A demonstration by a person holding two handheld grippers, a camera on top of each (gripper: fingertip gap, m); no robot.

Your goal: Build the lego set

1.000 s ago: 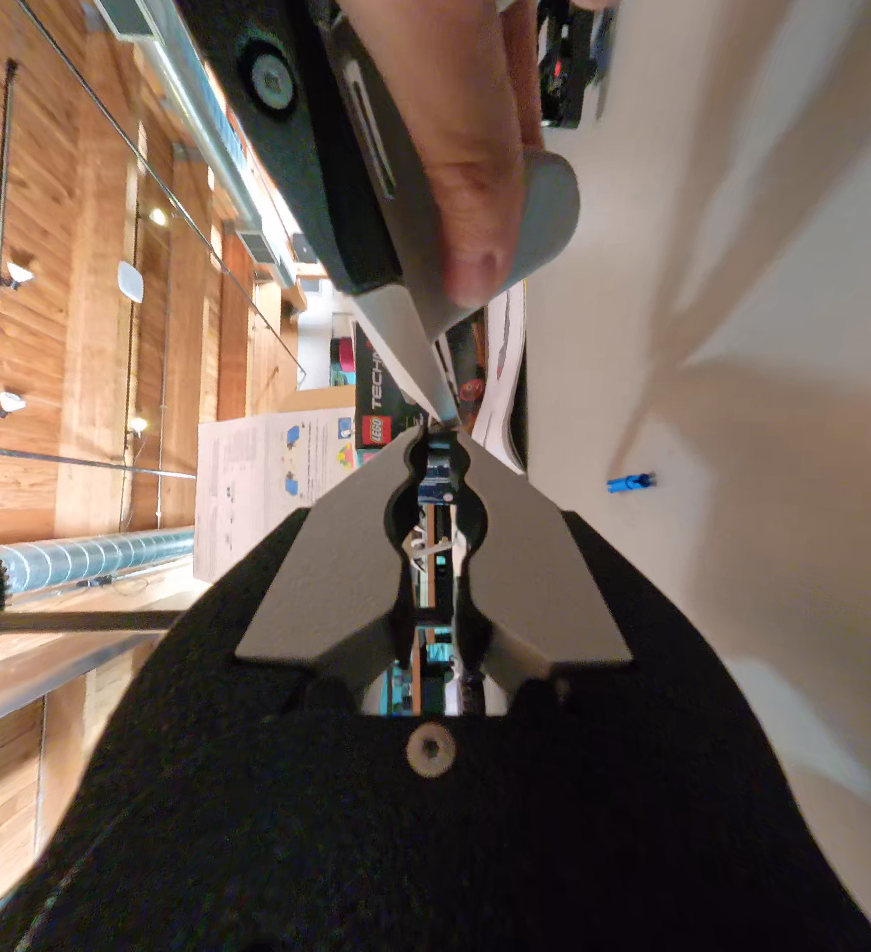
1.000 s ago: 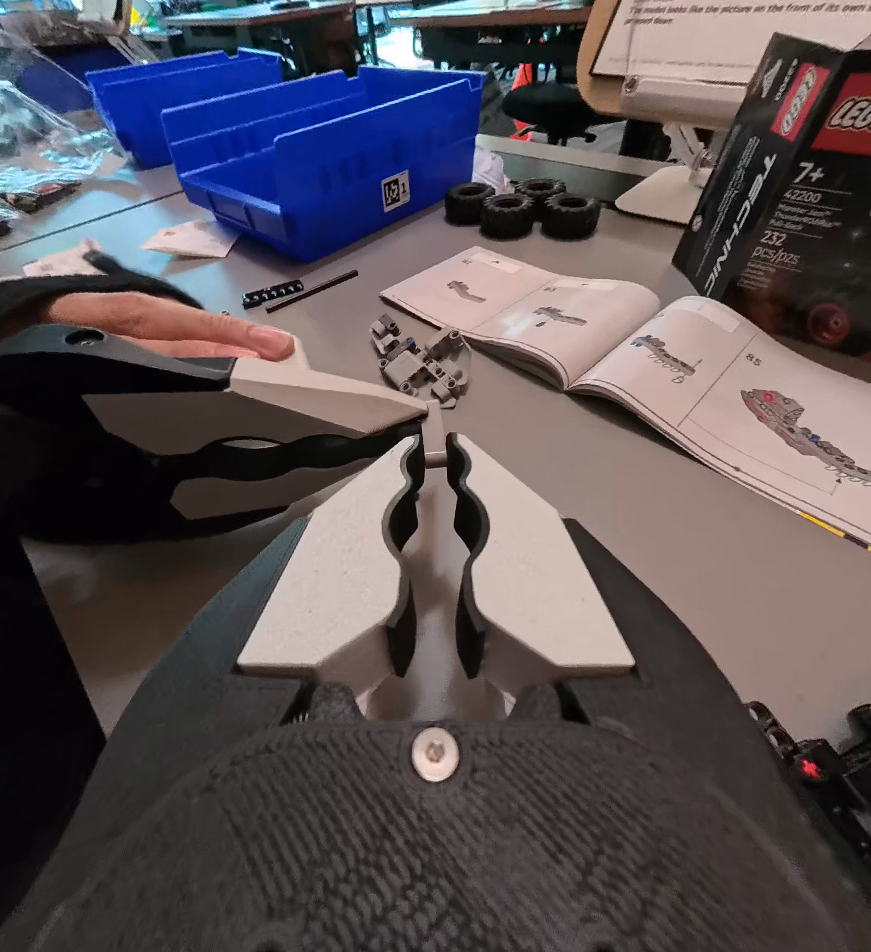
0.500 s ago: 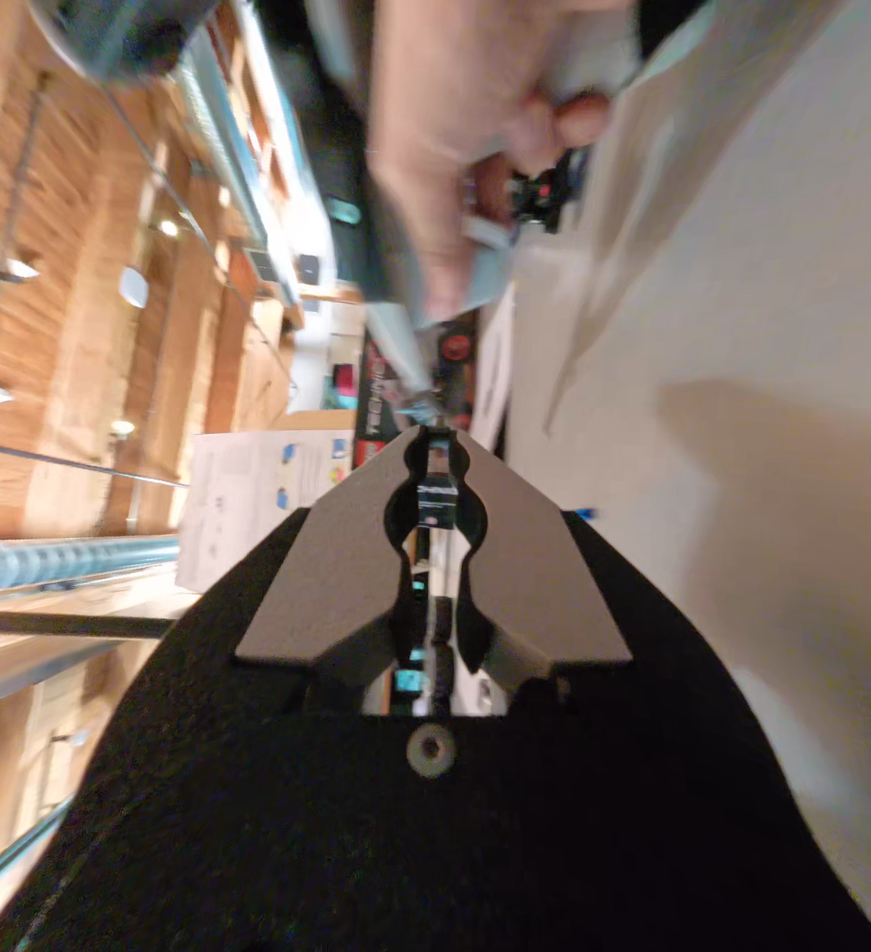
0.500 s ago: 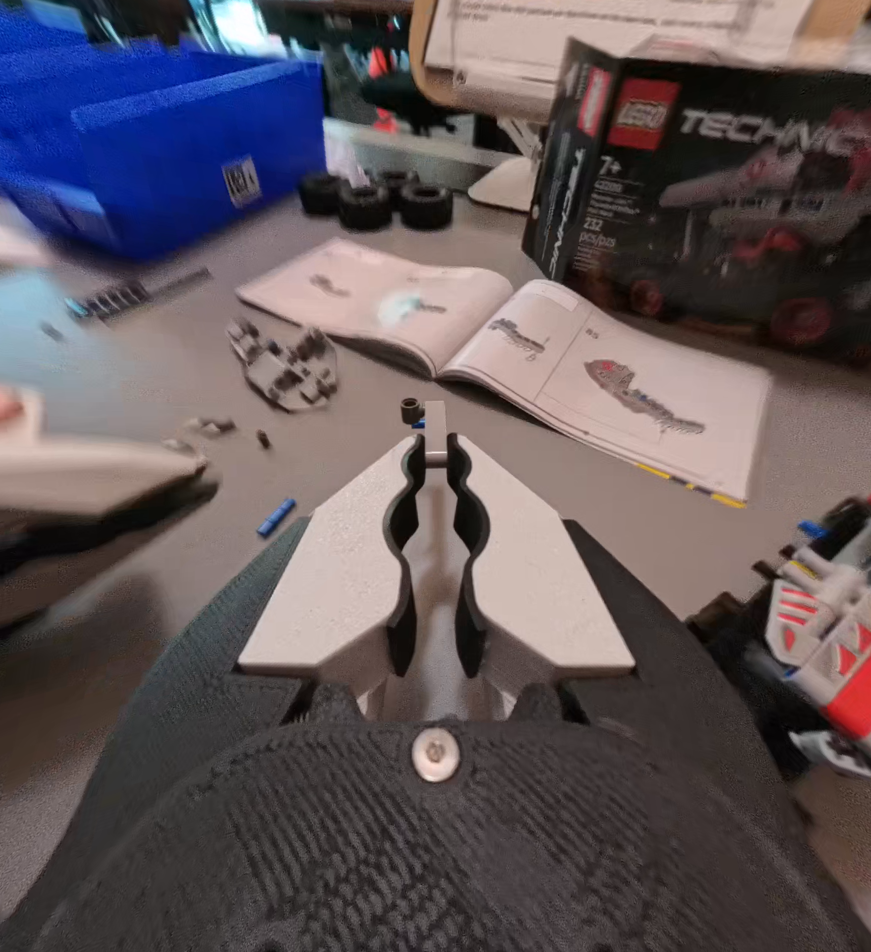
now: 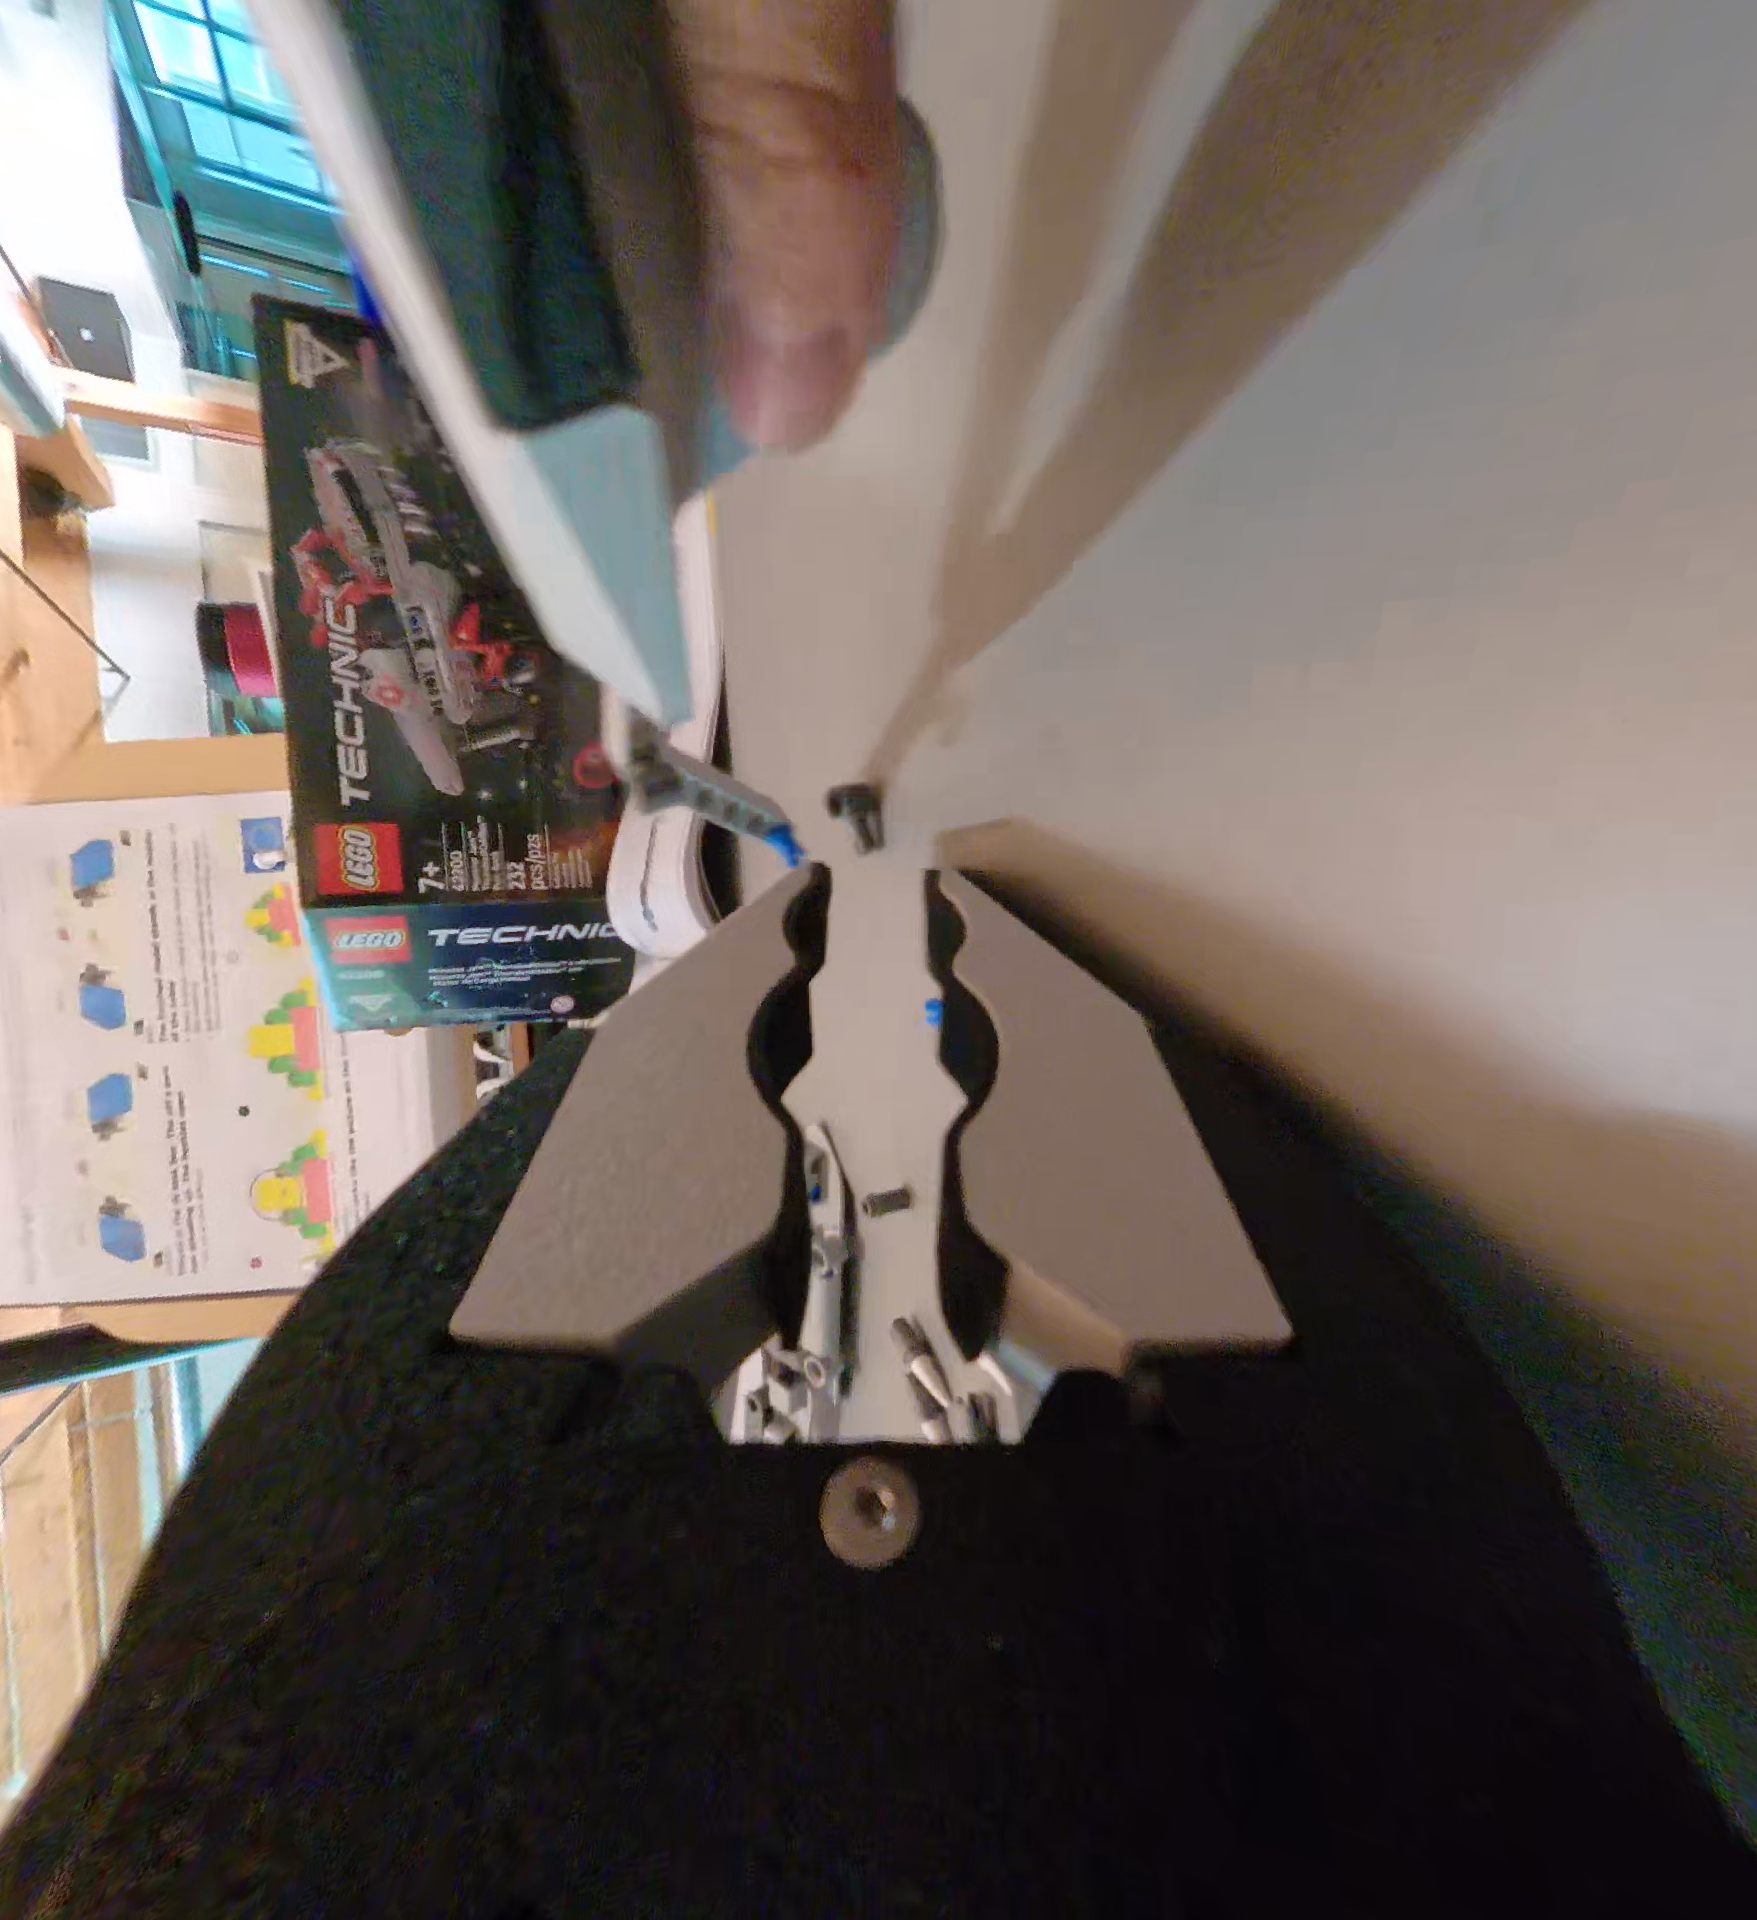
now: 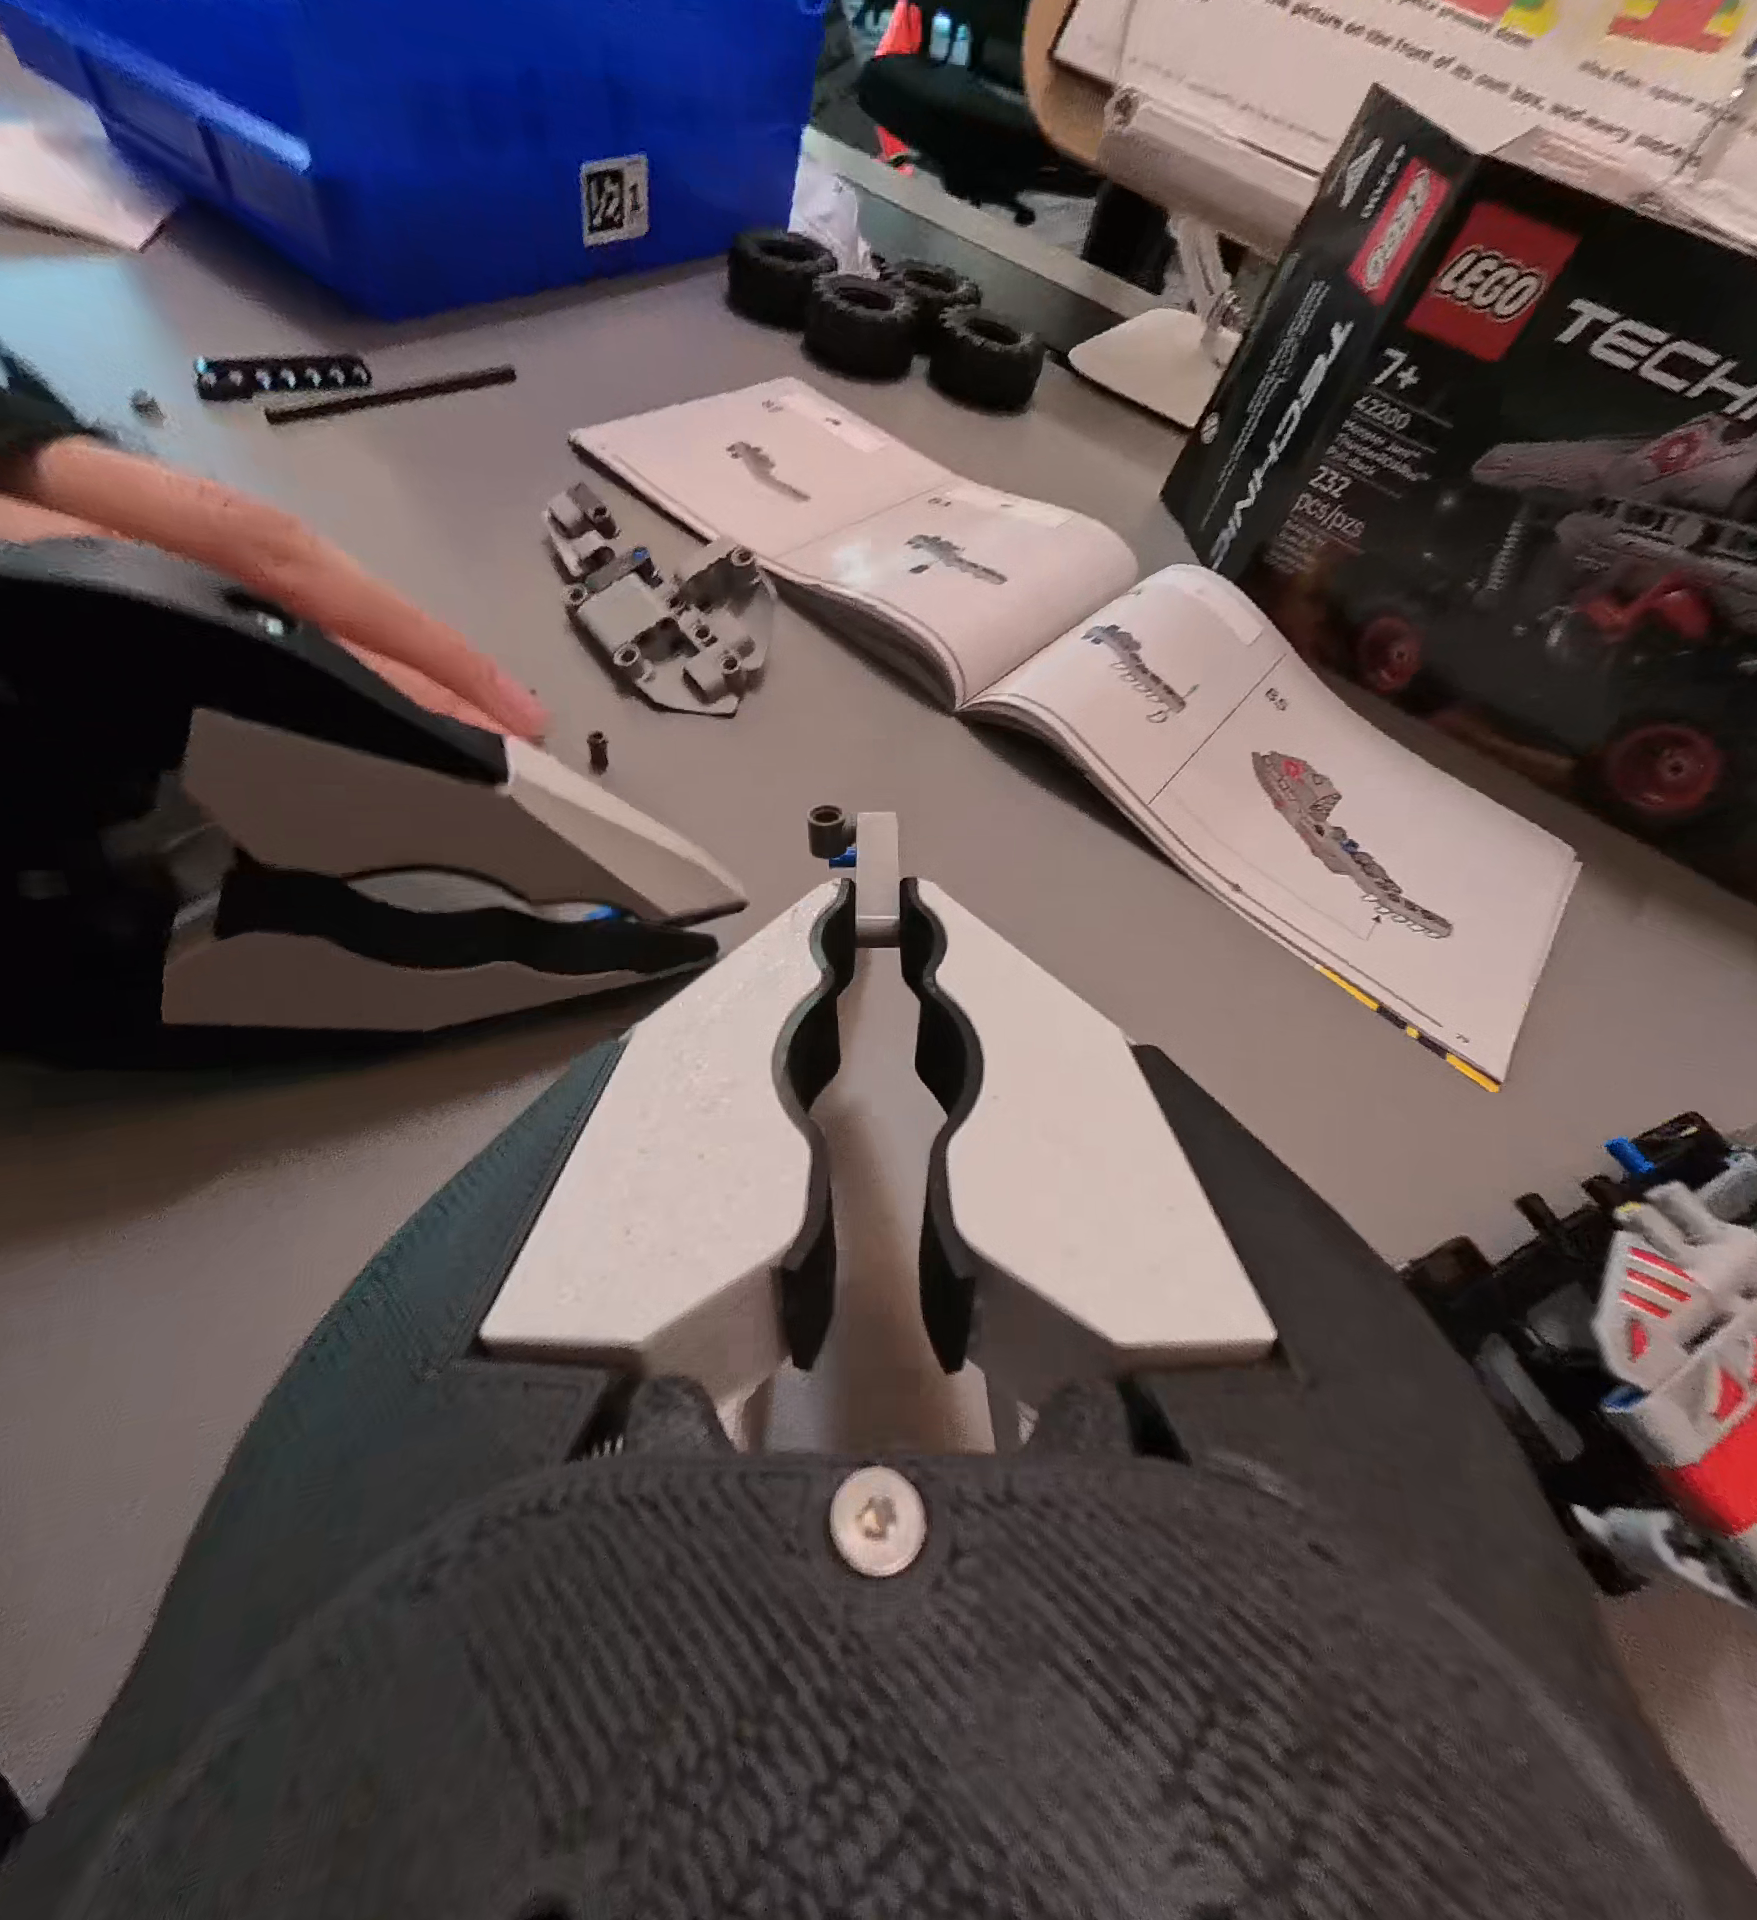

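Observation:
My right gripper (image 6: 876,894) is shut on a light grey beam (image 6: 876,868) and holds it above the grey table (image 6: 230,1247). A small black connector (image 6: 825,828) sits on a blue pin at the beam's far end. In the left wrist view, which is rolled sideways, the right gripper (image 5: 661,717) comes in from the top with the beam (image 5: 713,798). My left gripper (image 5: 874,883) is open a little and empty, its tips close to the beam. It also shows in the right wrist view (image 6: 713,925). A small black pin (image 5: 858,816) lies just past its tips.
An open instruction booklet (image 6: 1061,644), the set's box (image 6: 1528,416), several black tyres (image 6: 874,312) and a blue bin (image 6: 417,135) lie beyond. A grey sub-assembly (image 6: 666,623) sits mid-table, with a black beam (image 6: 282,376) at far left. The part-built truck (image 6: 1705,1382) is at right. The tips of one gripper are about 5 cm away from the tips of the other.
My left gripper has opened and let go of the small dark piece it held against the beam. The two grippers have drawn apart. The beam now carries a black connector.

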